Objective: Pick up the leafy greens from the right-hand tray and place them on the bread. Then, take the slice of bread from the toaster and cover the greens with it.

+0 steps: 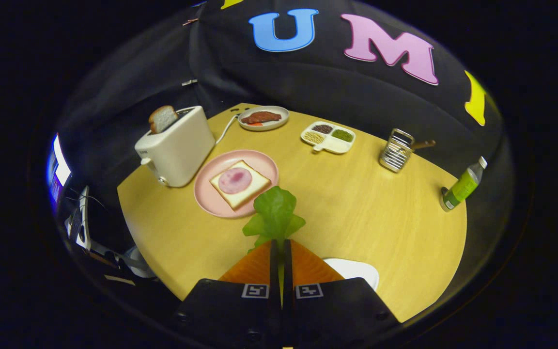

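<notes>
Toaster (178,148): pale, at the left of the bench (356,218), a cord running from it toward the back.
Bread in toaster (162,118): one slice standing up out of the slot, crust showing.
Pink plate (211,198): just right of the toaster; it carries a bread slice (247,194) lying flat with a round pink slice (235,180) on top.
Leafy greens (275,212): held off the bench just ahead of the fingertips, the top leaf overlapping the near edge of the pink plate, not on the bread.
Jaws: pressed nearly together, pinching the stem of the greens between them.
Gripper (281,249): low and central, pointing toward the pink plate.
Back plate (279,114): grey, holds a reddish-brown piece, possibly meat; too small to tell.
White tray (351,269): just right of the fingers, partly hidden behind them.
Divided dish (337,144): white, four compartments of grains or seeds.
Metal grater (396,151): upright, right of the dish.
Green bottle (463,186): at the far right bench edge.
</notes>
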Demonstrator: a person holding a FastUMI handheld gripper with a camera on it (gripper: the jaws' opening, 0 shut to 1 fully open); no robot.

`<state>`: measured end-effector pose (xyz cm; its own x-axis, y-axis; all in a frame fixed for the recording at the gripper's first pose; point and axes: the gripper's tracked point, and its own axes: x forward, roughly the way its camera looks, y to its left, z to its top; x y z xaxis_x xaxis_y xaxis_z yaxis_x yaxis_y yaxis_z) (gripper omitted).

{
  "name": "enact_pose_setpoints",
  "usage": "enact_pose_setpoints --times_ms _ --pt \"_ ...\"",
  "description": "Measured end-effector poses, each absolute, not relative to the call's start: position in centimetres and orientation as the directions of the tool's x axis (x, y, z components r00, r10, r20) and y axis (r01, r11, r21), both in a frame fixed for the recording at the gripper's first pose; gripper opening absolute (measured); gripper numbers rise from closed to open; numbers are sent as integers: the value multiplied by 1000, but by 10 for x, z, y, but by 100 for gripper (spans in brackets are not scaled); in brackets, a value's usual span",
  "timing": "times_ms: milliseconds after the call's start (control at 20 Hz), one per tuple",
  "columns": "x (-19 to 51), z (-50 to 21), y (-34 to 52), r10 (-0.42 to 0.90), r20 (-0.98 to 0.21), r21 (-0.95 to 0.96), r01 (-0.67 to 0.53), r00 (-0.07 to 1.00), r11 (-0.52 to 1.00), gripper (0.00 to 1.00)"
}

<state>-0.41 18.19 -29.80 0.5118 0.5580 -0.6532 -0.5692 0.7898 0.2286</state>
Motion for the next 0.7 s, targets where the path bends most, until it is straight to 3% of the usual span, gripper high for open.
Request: enact_pose_setpoints --times_ms 350,650,700 --pt "41 -295 295 594 -635 194 -643 494 741 6" --pt "67 -320 335 550 -680 153 -639 485 754 6" --pt "69 -324 338 545 -683 152 -635 486 757 10"
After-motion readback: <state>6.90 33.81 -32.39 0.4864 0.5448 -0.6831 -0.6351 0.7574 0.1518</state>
